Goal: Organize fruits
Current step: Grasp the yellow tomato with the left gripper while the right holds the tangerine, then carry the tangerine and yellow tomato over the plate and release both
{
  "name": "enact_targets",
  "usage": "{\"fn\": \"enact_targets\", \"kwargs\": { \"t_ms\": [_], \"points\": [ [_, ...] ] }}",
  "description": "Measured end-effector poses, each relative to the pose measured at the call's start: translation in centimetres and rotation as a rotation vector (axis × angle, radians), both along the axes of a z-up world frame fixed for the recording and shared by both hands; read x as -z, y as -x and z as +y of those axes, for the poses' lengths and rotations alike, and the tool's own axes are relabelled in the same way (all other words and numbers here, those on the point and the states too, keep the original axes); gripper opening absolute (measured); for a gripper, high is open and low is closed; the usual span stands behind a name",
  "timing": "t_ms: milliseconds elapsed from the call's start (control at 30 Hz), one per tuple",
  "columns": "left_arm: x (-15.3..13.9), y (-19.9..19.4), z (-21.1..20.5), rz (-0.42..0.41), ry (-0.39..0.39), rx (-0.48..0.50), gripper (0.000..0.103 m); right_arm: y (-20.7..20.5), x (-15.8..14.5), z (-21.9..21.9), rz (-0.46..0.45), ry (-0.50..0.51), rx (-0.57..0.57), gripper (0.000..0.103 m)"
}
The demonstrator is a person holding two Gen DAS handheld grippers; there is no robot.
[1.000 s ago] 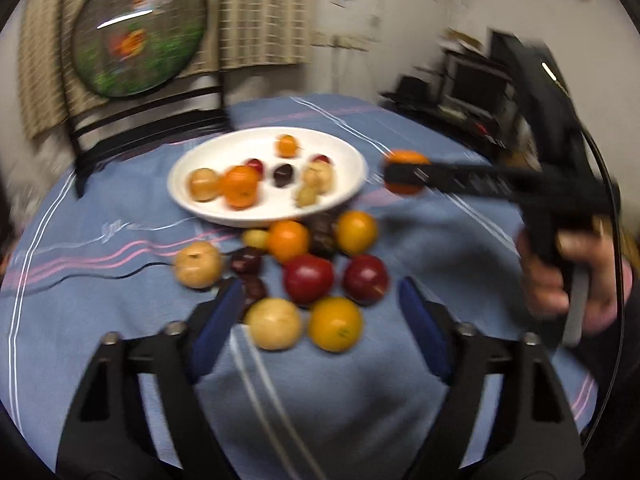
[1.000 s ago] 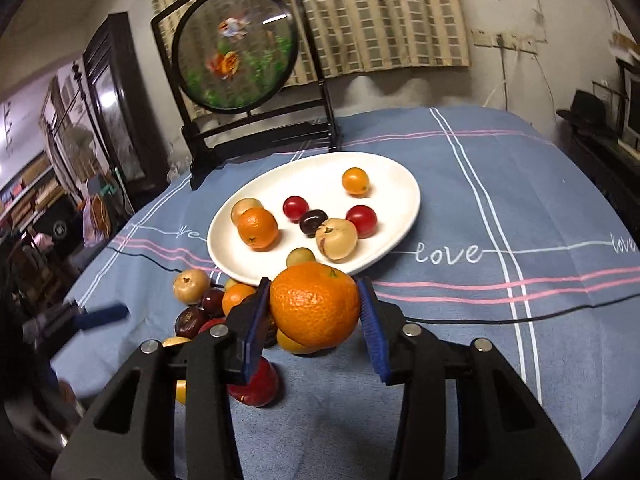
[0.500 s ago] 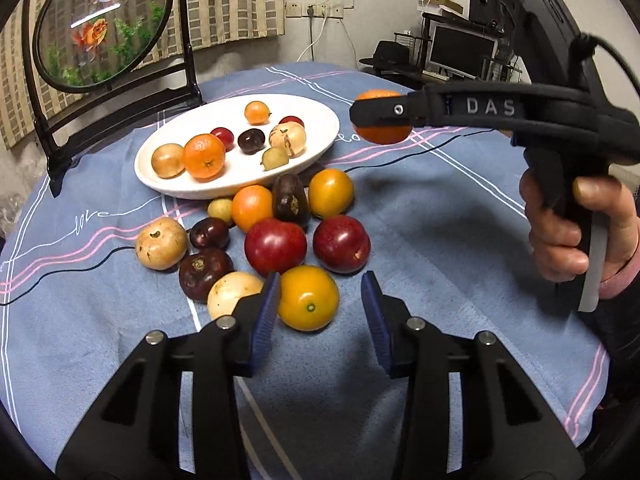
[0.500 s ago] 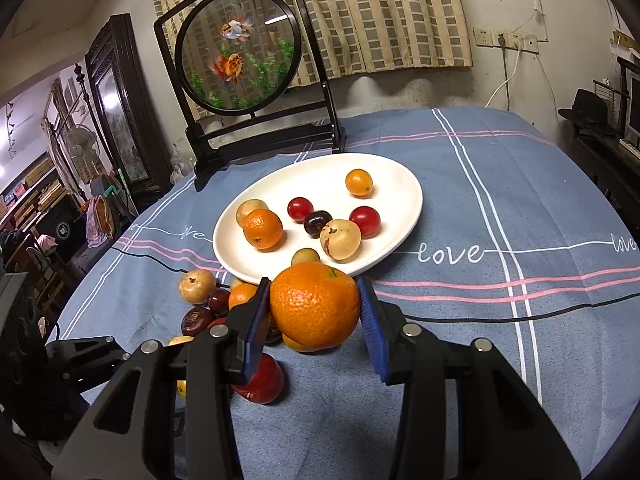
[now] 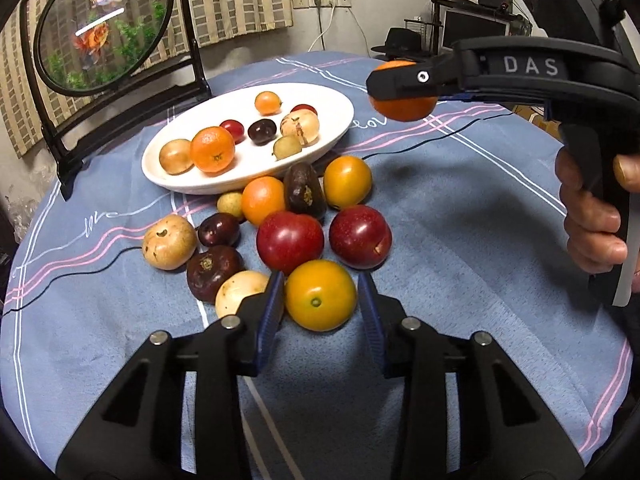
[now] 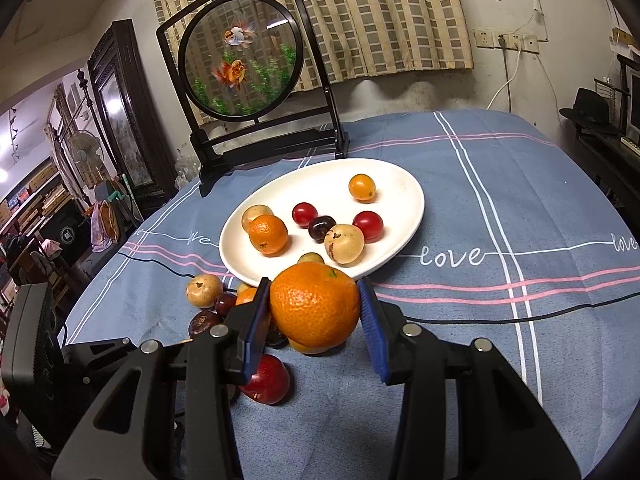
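Blue fingers, left gripper (image 5: 321,312): lower centre of the left wrist view, closing around the yellow-orange fruit (image 5: 320,295); the pads flank it closely, the right one with a sliver of gap, and the fruit rests on the surface.
Open room, near: bare blue cloth (image 5: 460,240) fills the lower and right parts of the left view, clear out to the right hand (image 5: 592,216).
Loose pile: just beyond the yellow-orange fruit lie two red fruits (image 5: 290,242), touching it or nearly so, with a pale fruit (image 5: 236,292) pressed against the left finger's outer side; dark and tan fruits sit to the left.
Right gripper (image 6: 316,320): narrowly parted fingers clamped on a large orange (image 6: 315,306), lifted above the pile, centre of the right view.
White plate (image 6: 400,184): beyond the pile, its near rim touching the farthest loose fruits; eight small fruits inside, its right part bare.
Far edge: a framed goldfish screen (image 6: 240,72) stands behind the plate, upper left; cloth to the right of the plate is open.
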State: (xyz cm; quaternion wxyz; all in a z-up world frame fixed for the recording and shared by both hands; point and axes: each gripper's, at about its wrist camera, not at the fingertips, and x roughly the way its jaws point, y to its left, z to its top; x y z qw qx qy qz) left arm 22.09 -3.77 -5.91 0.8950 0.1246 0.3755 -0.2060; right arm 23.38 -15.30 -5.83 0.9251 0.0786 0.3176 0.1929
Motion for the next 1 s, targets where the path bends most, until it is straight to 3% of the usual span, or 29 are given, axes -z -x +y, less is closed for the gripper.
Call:
{"fn": "enact_targets", "kwargs": {
  "t_ms": [400,567,1000],
  "points": [
    [0.5,-0.5,-0.4,0.041,0.001,0.004,0.039,0.0,0.1,0.0,0.017,-0.013,-0.002,0.044],
    [0.2,-0.6,0.4,0.071,0.053,-0.027,0.038,0.1,0.1,-0.1,0.016,-0.025,-0.011,0.044],
    [-4.3,0.9,4.4,0.000,0.209,-0.078,0.038,0.3,0.5,1.6,0.021,-0.021,-0.104,0.044]
  ]
}}
